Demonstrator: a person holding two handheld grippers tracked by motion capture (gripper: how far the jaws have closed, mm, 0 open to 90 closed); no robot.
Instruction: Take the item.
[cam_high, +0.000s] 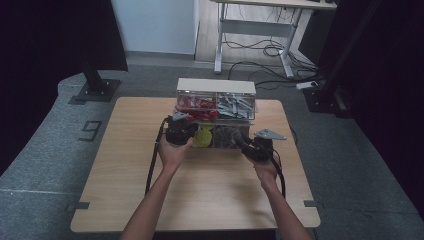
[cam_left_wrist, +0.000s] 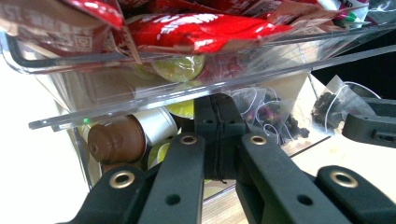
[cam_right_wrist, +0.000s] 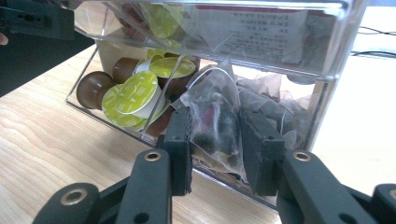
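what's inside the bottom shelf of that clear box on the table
In the clear box, coffee capsules fill one side and tea bags the other. The right hand-held gripper pinches one tea bag. Deeper contents are hidden.

The far middle of the wooden surface (cam_high: 125, 200) is blocked by a clear plastic two-tier organiser box (cam_high: 216, 106). Its lower openings are overhung by the upper drawer (cam_left_wrist: 154, 70). Open room is left on the near half and along both sides.
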